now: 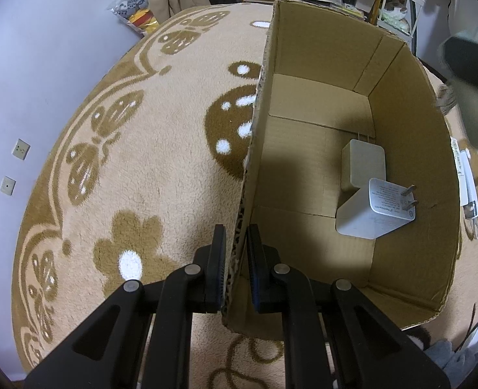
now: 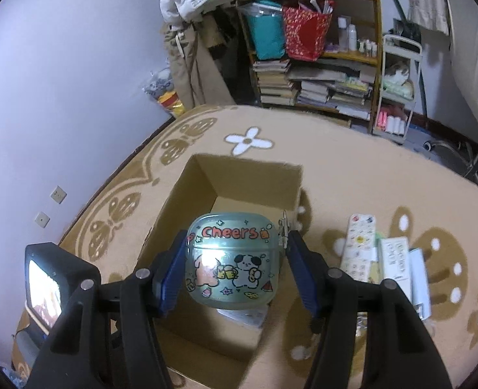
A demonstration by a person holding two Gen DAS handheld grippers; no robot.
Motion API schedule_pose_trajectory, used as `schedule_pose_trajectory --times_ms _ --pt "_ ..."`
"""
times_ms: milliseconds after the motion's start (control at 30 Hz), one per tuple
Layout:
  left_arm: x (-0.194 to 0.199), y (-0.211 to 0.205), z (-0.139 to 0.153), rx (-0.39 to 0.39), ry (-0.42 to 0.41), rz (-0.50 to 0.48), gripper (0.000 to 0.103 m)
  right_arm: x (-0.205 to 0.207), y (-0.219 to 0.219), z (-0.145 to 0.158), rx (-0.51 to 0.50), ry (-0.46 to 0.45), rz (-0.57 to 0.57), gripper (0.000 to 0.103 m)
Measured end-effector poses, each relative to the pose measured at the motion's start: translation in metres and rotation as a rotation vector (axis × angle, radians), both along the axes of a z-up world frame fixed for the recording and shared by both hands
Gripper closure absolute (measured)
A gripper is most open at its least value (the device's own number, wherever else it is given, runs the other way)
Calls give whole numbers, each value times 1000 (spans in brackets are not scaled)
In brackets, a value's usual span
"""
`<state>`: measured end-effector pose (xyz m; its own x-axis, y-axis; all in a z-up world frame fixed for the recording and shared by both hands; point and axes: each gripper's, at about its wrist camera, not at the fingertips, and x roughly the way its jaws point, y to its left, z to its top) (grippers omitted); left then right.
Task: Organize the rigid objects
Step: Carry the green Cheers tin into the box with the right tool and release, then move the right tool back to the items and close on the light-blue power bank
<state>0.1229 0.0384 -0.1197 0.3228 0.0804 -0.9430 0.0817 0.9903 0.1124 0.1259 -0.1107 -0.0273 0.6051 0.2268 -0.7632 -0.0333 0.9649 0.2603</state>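
My left gripper (image 1: 235, 243) is shut on the near wall of an open cardboard box (image 1: 261, 103), one finger outside and one inside. On the box floor lie two white plug chargers (image 1: 372, 209), one partly on the other. In the right wrist view my right gripper (image 2: 235, 259) is shut on a pale green earbud case (image 2: 231, 262) printed "Cheers" with cartoon animals. It hangs above the open cardboard box (image 2: 187, 194). A metal clip (image 2: 284, 227) sticks up at the case's right side.
The box stands on a beige rug (image 1: 148, 168) with brown flower patterns. Right of the box on the rug lie several flat packets and a white stick-shaped item (image 2: 388, 259). A cluttered bookshelf (image 2: 316, 74) and a white cart (image 2: 398, 87) stand at the back.
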Motion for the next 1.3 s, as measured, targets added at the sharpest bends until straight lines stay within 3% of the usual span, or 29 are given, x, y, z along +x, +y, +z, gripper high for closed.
schedule_pose_trajectory --times_ms 333,633,767,967,1100,1300 --pt "0 1 1 -11 -2 6 91 -2 3 -23 20 50 5 39" --pt "0 2 1 -11 -4 5 91 -3 -1 -22 -10 50 8 39" --pt "1 2 1 -10 -4 6 91 -7 -7 -6 -13 11 15 38" --pt "2 3 1 -8 -8 18 91 -15 -25 17 -105 -68 -2 23" --pt "3 3 1 -9 -7 20 91 -14 -47 19 -158 -59 -36 14" --pt "3 3 1 -7 -9 19 91 -15 -84 9 -217 -40 -84 13"
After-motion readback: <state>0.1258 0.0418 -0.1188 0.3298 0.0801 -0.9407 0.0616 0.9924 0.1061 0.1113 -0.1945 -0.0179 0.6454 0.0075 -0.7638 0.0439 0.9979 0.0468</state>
